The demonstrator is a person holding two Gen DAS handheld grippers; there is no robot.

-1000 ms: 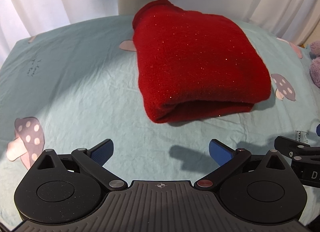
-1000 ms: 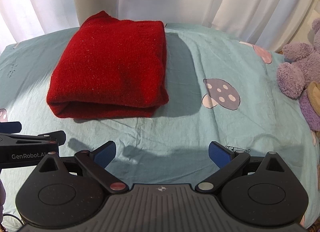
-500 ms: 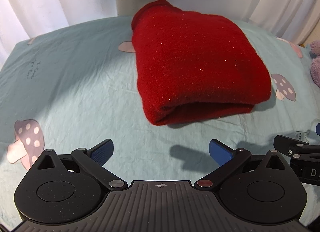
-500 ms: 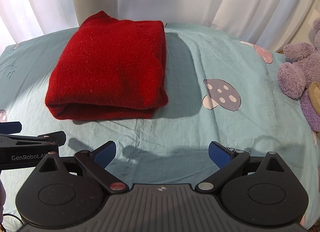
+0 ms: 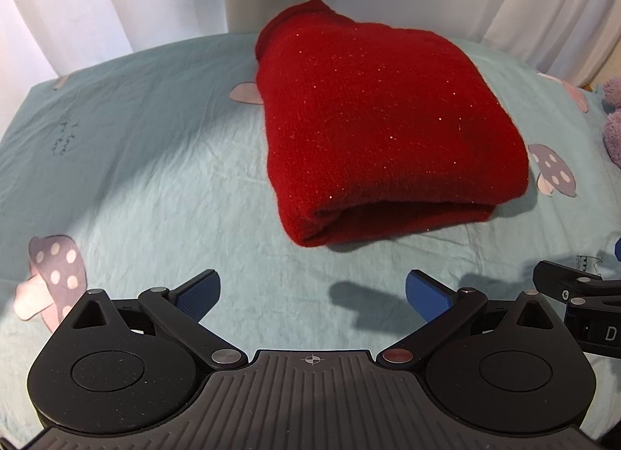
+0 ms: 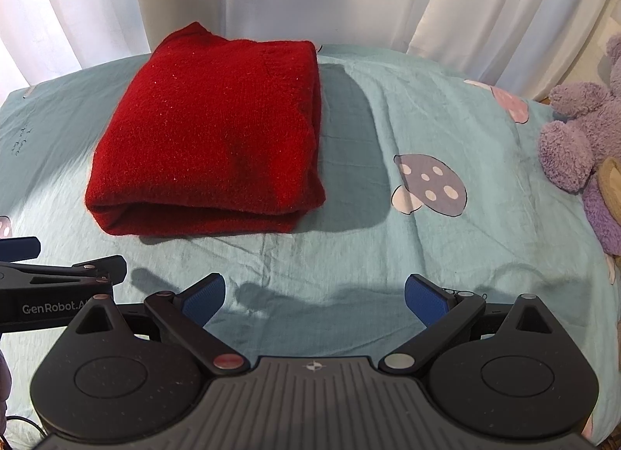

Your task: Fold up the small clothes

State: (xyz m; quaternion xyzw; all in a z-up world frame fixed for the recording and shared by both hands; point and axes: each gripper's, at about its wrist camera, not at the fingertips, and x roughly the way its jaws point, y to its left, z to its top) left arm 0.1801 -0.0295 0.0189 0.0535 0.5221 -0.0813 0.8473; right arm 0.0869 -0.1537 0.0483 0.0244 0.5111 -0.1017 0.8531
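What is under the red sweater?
The sweater lies folded on the teal mushroom-print sheet. One print is partly covered by its left edge; anything else beneath is hidden.

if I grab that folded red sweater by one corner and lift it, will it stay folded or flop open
Probably flops open: the red sweater is soft knit, its layers lying loose at the near edge. Its fuzzy surface should grip rather than slip. Pushed across the wrinkled sheet, it would likely bunch, not slide.
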